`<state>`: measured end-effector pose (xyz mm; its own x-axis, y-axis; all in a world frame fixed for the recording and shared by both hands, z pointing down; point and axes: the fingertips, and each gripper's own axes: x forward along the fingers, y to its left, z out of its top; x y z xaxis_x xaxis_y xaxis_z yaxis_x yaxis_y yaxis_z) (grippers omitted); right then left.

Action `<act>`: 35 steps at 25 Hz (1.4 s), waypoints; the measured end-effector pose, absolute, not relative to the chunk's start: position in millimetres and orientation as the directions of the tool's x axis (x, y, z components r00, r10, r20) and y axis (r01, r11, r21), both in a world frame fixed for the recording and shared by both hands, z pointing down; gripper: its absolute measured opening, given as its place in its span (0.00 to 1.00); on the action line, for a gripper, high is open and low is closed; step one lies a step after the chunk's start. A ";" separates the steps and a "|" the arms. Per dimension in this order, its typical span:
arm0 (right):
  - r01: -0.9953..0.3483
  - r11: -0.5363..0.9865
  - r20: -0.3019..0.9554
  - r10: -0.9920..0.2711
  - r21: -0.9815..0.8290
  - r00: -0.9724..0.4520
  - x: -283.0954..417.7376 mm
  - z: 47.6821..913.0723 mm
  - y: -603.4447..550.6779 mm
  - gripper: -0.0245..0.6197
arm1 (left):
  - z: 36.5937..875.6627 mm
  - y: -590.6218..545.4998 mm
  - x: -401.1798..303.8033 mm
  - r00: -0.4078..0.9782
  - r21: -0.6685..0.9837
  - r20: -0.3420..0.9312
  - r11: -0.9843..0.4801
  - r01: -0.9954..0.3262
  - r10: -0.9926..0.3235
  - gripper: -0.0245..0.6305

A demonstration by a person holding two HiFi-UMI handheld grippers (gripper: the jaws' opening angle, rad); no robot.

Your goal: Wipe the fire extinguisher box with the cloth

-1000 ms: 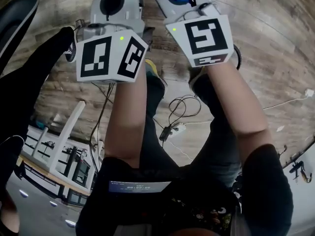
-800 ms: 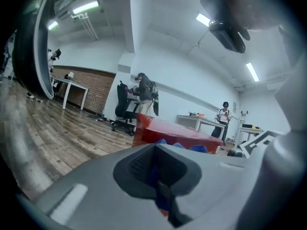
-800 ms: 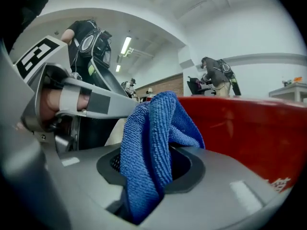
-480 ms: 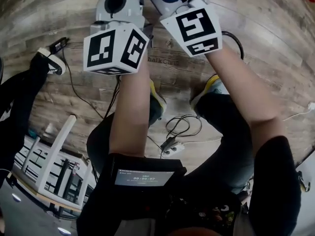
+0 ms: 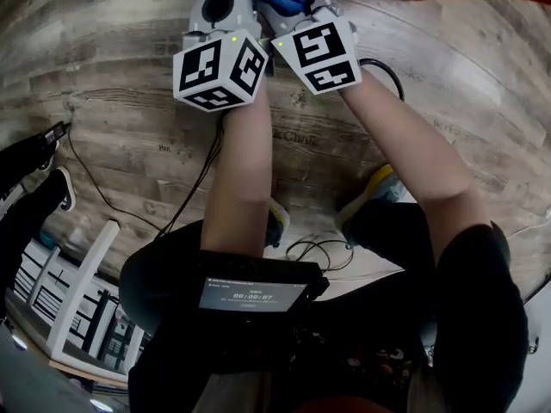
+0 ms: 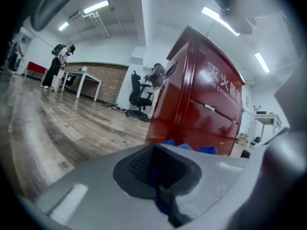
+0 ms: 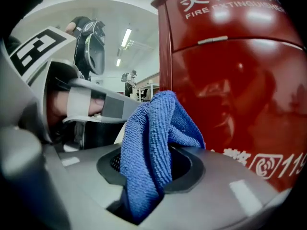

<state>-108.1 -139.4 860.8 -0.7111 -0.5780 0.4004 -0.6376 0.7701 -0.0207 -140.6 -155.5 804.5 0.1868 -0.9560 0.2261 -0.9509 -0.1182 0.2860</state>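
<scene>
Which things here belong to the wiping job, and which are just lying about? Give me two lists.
Job:
cloth
fire extinguisher box
right tool and left tool, both shut on the cloth

Lying about:
floor cables
office chair
white table

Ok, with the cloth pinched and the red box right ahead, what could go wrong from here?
1. The cloth is bunched upright in the right gripper; little of it lies flat, so hard jaw tips may scrape the fire extinguisher box.
2. The left gripper seems to pinch only a sliver of cloth; a stroke could tug it free.
3. Loose cables lie by the person's feet, a possible snag.
</scene>
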 end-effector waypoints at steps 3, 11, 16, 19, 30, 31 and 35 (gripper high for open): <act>-0.636 0.772 0.421 -0.573 -0.012 -0.703 -110.9 884.0 -136.7 0.31 | 826.4 -155.2 -147.2 0.157 0.301 0.234 -0.082 -0.950 -0.959 0.19; -0.678 0.734 0.427 -0.600 -0.042 -0.677 -83.8 886.8 -142.2 0.31 | 830.4 -150.6 -132.1 0.168 0.258 0.261 -0.099 -0.961 -0.951 0.19; -0.768 0.640 0.466 -0.675 -0.016 -0.572 -10.8 905.2 -153.0 0.31 | 853.2 -164.9 -73.5 0.268 0.291 0.284 -0.184 -0.939 -0.920 0.19; -0.831 0.556 0.494 -0.727 0.017 -0.476 50.3 919.1 -157.9 0.31 | 866.8 -175.1 -22.2 0.352 0.325 0.285 -0.255 -0.910 -0.891 0.19; -0.899 0.435 0.492 -0.794 0.053 -0.356 129.3 920.4 -172.6 0.31 | 865.8 -178.9 45.5 0.437 0.339 0.270 -0.340 -0.877 -0.858 0.19; -0.891 0.452 0.480 -0.792 0.047 -0.377 117.1 912.6 -172.1 0.31 | 861.6 -179.1 35.9 0.418 0.332 0.271 -0.323 -0.886 -0.867 0.19; -0.831 0.555 0.434 -0.756 0.027 -0.490 48.8 876.5 -159.5 0.31 | 840.0 -167.4 -25.8 0.296 0.278 0.291 -0.216 -0.936 -0.910 0.19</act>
